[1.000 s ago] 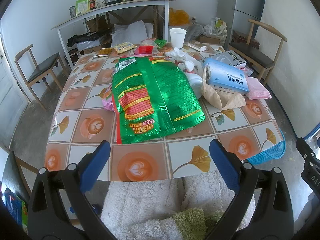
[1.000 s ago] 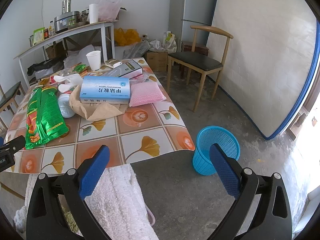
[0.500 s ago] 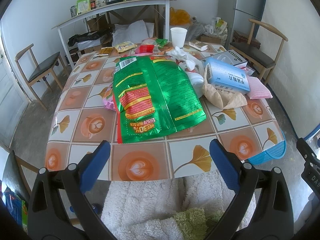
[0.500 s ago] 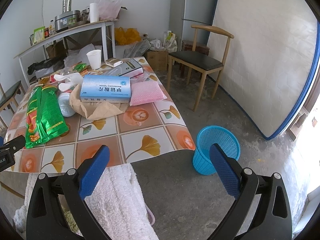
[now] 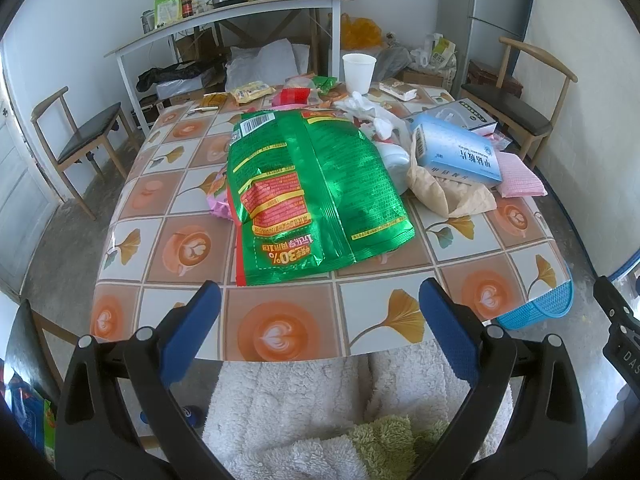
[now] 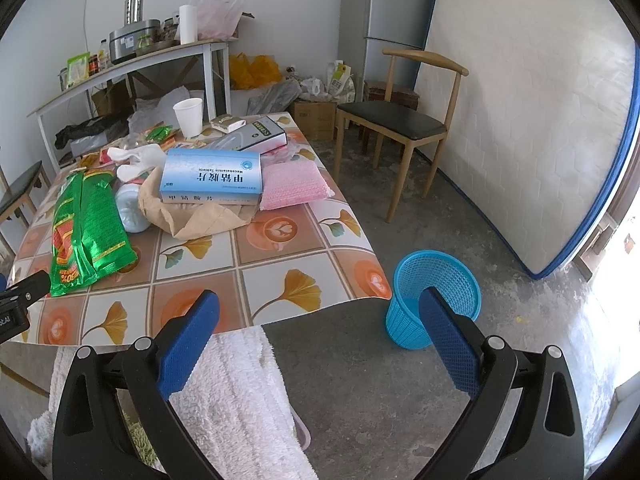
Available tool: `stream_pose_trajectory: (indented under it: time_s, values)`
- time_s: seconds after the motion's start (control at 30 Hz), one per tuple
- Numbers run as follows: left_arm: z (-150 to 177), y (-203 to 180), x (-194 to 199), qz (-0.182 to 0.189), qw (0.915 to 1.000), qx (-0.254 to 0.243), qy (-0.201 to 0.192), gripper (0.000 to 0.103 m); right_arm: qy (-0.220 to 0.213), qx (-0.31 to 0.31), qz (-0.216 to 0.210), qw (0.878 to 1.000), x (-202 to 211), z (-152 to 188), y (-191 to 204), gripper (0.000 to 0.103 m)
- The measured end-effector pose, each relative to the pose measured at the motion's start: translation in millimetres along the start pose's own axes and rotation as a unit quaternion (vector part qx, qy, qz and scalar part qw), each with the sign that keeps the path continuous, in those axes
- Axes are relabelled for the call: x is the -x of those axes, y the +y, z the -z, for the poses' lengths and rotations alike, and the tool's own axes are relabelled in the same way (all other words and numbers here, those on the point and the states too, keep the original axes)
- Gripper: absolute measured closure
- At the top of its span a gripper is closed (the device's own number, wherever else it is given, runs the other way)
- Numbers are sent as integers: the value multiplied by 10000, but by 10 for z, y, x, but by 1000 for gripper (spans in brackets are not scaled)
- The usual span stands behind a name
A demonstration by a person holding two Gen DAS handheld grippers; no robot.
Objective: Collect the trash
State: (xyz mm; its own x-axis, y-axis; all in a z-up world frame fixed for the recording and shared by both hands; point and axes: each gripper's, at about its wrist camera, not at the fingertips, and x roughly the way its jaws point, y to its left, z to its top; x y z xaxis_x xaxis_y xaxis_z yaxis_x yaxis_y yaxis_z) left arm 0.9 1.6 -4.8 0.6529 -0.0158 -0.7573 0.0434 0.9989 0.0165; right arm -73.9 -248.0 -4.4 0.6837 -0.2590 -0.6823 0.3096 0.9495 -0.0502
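I have both grippers hanging at the near edge of the surface [image 5: 280,336], and nothing is collected yet. The left gripper [image 5: 320,316] is spread wide and empty at the bottom of its frame, pointing at the big green snack bag [image 5: 316,192], which lies flat mid-frame just beyond the fingertips. The right gripper [image 6: 320,316] is equally wide and empty, low in its view, looking past the corner of the surface toward the blue wastebasket [image 6: 436,296] on the floor at centre right. From here the basket looks empty, though the right finger covers part of its mouth, so I can't be sure. Everything is left to do: the green bag, the crumpled brown paper bag [image 6: 200,212] under the blue medicine box [image 6: 212,178], white tissue wads [image 5: 364,108], a paper cup [image 5: 359,72] and small wrappers in the upper middle. A pink packet [image 5: 218,200] peeks from under the green bag, mostly hidden. The far wrappers are too small to identify.
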Motion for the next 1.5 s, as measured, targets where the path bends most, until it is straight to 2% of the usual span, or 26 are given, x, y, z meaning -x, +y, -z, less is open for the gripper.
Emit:
stream_pose_trajectory:
  time_s: [0.67,0.77,0.9,0.97,1.13,1.33,1.43,1.5]
  values:
    - [12,66,5,0,10000,2,-89,8,-46,-115,-100,9999,6,-38,0,6]
    - [10,170,23,123,9995,-3,-286,8,-407,-255,-247,9985,104,-113,-25,6]
    - [-19,368,82,401,9959,15,-810,8,-1229,-142,-328,9918,200,-163,62,6]
    - [-34,449,102,583,9931,52,-1012,8,-1294,73,-522,9902,169,-221,144,6]
    - [-112,560,98,1043,9852,87,-1357,8,-896,4,-1213,9886,-9,-341,308,6]
    - [-308,446,24,1455,9780,-186,-1480,8,-205,-465,-1754,9832,-361,-416,258,6]
    - [-457,284,-2,1712,9707,-596,-1579,8,20,-826,-1871,9789,-543,-484,91,6]
    - [-597,117,-25,1850,9632,-1068,-1634,8,186,-1172,-1974,9731,-679,-545,-62,6]
